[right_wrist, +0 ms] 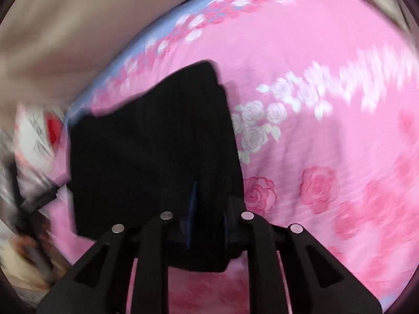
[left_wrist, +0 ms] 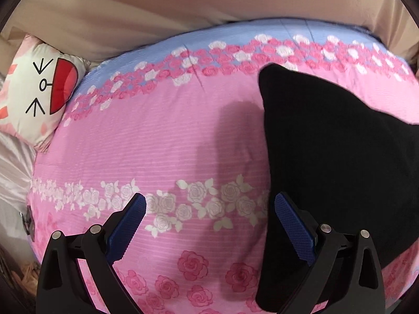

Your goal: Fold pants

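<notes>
The black pants (left_wrist: 340,157) are folded into a compact bundle held above the pink floral bedspread (left_wrist: 157,144). In the left wrist view my left gripper (left_wrist: 209,222) is open and empty, its blue pads (left_wrist: 128,227) spread wide just left of the bundle. In the right wrist view my right gripper (right_wrist: 207,209) is shut on the near edge of the pants (right_wrist: 157,144), which hang in front of it. That view is motion-blurred.
A white cat-face cushion (left_wrist: 39,91) lies at the bed's far left. A beige wall or headboard (left_wrist: 183,5) runs behind the bed. The bedspread (right_wrist: 327,144) spreads to the right of the pants.
</notes>
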A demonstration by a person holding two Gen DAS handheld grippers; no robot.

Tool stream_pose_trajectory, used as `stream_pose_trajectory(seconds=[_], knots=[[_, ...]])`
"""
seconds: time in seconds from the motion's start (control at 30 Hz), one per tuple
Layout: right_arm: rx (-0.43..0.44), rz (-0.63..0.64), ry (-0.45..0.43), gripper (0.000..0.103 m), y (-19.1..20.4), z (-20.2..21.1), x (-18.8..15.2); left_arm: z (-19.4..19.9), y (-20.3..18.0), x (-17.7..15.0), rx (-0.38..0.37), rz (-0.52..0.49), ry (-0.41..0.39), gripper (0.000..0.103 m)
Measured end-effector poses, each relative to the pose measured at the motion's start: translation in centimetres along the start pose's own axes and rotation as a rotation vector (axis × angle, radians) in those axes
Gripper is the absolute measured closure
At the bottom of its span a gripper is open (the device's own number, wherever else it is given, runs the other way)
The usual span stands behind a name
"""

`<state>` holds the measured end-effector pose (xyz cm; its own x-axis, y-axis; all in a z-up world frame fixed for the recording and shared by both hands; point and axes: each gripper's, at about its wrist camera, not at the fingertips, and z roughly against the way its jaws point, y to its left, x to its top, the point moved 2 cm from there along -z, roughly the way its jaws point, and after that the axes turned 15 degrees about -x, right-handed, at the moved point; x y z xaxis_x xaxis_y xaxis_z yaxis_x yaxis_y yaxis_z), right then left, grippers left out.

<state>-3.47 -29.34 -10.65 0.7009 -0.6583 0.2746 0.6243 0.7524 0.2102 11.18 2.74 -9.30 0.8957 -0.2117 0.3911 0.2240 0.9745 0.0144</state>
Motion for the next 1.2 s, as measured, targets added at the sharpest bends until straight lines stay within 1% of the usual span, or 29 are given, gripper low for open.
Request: stream_pose_trajectory(seconds=[0.03,0.07,0.13,0.17,0.2,0.27,0.3,0.37,0.4,0.43,0.47,0.5,0.53,0.57,0.63,0.67,0.7,0.73,0.83,0.87,0.9,0.93,0.97,1.0,1.03,1.07,1.1,1.13,1.2], knots=[[-0.017,-0.027,0.004,0.080,0.0,0.9,0.2,0.1,-0.1,0.1,0.013,-0.006,-0.003,0.005],[-0.049,-0.049,-0.045,0.071,0.1,2.6,0.6,0.4,0.0,0.2,0.012,-0.014,-0.010,0.005],[-0.053,-0.034,-0.170,0.071,0.8,5.8,1.1,1.1,0.4,0.7,0.007,-0.006,-0.039,0.005],[-0.021,0.013,-0.206,0.071,2.1,7.0,1.7,1.4,0.6,1.0,0.006,-0.001,-0.052,0.005],[0.011,0.056,-0.206,0.071,3.6,7.4,2.3,1.7,0.8,1.7,0.002,0.009,-0.073,0.005],[0.072,0.171,-0.167,0.071,7.9,6.6,3.4,1.7,0.8,3.5,-0.014,0.017,-0.108,0.005],[0.096,0.230,-0.144,0.071,10.2,5.4,3.7,1.3,0.6,4.2,0.000,0.010,-0.107,0.005],[0.116,0.323,-0.086,0.072,14.3,2.1,3.7,-0.9,0.1,5.6,0.042,-0.028,-0.076,0.005],[0.123,0.363,-0.050,0.073,15.9,0.3,3.6,-2.7,-0.1,6.0,0.096,-0.050,-0.035,0.005],[0.111,0.433,0.000,0.073,17.9,-2.2,3.3,-3.8,-0.1,6.1,0.133,-0.062,-0.006,0.005],[0.079,0.481,0.020,0.077,18.5,-3.8,3.3,-4.5,-0.2,6.2,0.168,-0.078,0.006,0.005],[0.009,0.509,0.007,0.083,18.4,-5.2,3.7,-4.7,-0.1,6.1,0.187,-0.088,-0.002,0.005],[-0.037,0.490,-0.009,0.089,17.5,-6.2,4.5,-4.9,0.0,6.0,0.192,-0.093,-0.008,0.005],[-0.026,0.365,0.001,0.103,15.2,-7.1,6.2,-5.2,0.2,6.0,0.187,-0.088,-0.010,0.005],[-0.027,0.190,-0.008,0.103,12.2,-6.3,8.3,-5.5,1.1,6.0,0.147,-0.037,-0.009,0.005],[-0.019,0.192,-0.026,0.103,12.3,-5.4,8.3,-5.5,1.6,6.1,0.126,-0.010,-0.004,0.005],[0.002,0.218,-0.038,0.097,13.2,-4.3,7.9,-5.4,2.2,6.1,0.100,0.024,0.000,0.005],[0.027,0.259,-0.032,0.097,14.5,-3.6,7.1,-4.9,2.8,6.1,0.087,0.053,-0.009,0.005],[0.103,0.445,0.020,0.097,20.9,-3.8,3.9,-3.7,4.1,5.8,0.095,0.135,-0.069,0.005],[0.135,0.498,0.045,0.098,23.6,-4.7,2.9,-3.9,4.3,5.5,0.098,0.155,-0.057,0.005],[0.142,0.532,0.059,0.098,25.5,-5.9,2.5,-4.8,4.5,5.2,0.092,0.164,-0.011,0.005],[0.134,0.566,0.068,0.098,27.2,-7.3,2.2,-5.5,4.6,4.9,0.092,0.162,0.028,0.005],[0.092,0.609,0.069,0.103,28.7,-9.1,2.1,-5.9,4.7,4.4,0.092,0.166,0.045,0.005],[0.051,0.607,0.065,0.103,29.3,-10.7,3.0,-5.7,4.9,4.1,0.093,0.177,0.031,0.005],[0.041,0.570,0.072,0.103,29.2,-11.5,4.1,-5.6,5.1,4.0,0.087,0.186,0.026,0.005],[-0.004,0.488,0.069,0.103,28.5,-12.2,5.7,-5.6,5.2,3.9,0.071,0.188,0.032,0.005],[-0.062,0.448,0.053,0.096,27.9,-12.1,6.7,-5.6,5.2,3.7,0.067,0.184,0.041,0.005],[-0.009,0.420,0.048,0.096,27.6,-11.1,7.3,-5.5,5.3,3.6,0.065,0.179,0.042,0.005],[0.128,0.438,0.079,0.096,28.5,-9.1,6.3,-4.5,5.4,3.3,0.072,0.174,0.024,0.005]])
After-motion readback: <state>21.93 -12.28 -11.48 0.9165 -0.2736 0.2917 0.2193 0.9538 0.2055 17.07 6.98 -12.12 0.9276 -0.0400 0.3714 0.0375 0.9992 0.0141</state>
